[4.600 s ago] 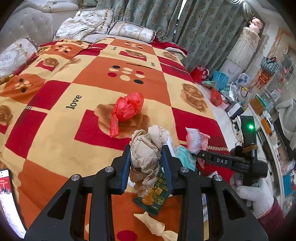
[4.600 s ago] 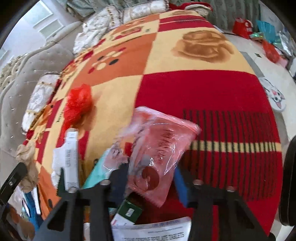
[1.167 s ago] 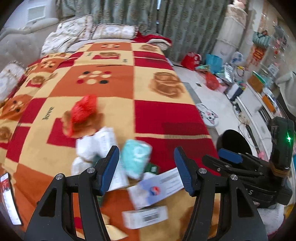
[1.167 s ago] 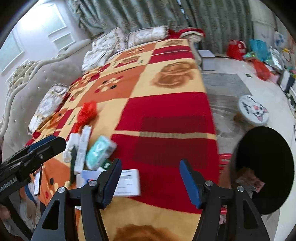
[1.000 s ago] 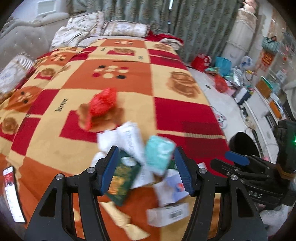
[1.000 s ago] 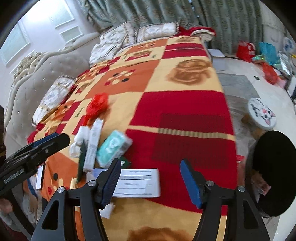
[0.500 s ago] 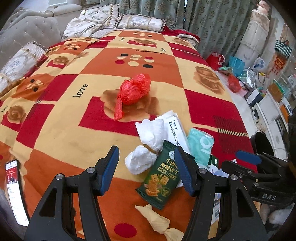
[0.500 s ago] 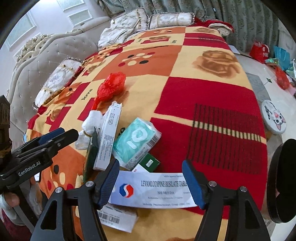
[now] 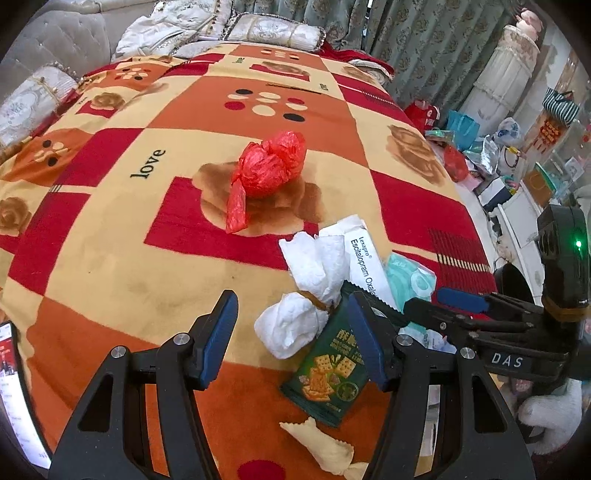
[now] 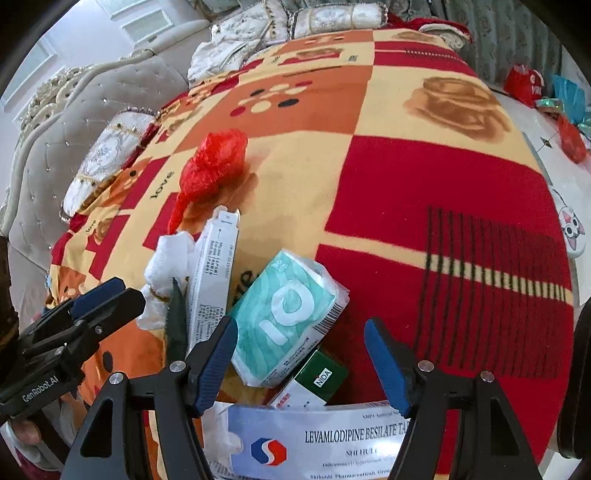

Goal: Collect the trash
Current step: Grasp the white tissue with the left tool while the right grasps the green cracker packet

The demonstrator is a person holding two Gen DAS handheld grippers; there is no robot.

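Observation:
Trash lies in a heap on the patterned blanket. My left gripper (image 9: 291, 332) is open and empty, its jaws on either side of crumpled white tissue (image 9: 317, 284). A green cracker packet (image 9: 327, 373) lies under its right finger. My right gripper (image 10: 301, 354) is open and empty, just above a teal tissue pack (image 10: 288, 317). A long white medicine box (image 9: 365, 266) lies between tissue and pack; it also shows in the right wrist view (image 10: 212, 273). A red plastic bag (image 9: 269, 166) lies farther back. A blue-and-white pill box (image 10: 332, 443) lies nearest.
A small green carton (image 10: 323, 376) lies under the teal pack. A cream wrapper (image 9: 325, 450) lies at the bed's near edge. A phone (image 9: 18, 398) lies at the left. A black bin (image 10: 580, 387) stands at the right beside the bed. Pillows (image 9: 273, 29) line the far end.
Both grippers held trash 4.6 s ago and are now open and empty. Over the last second both came down toward the heap on the blanket, away from the black bin.

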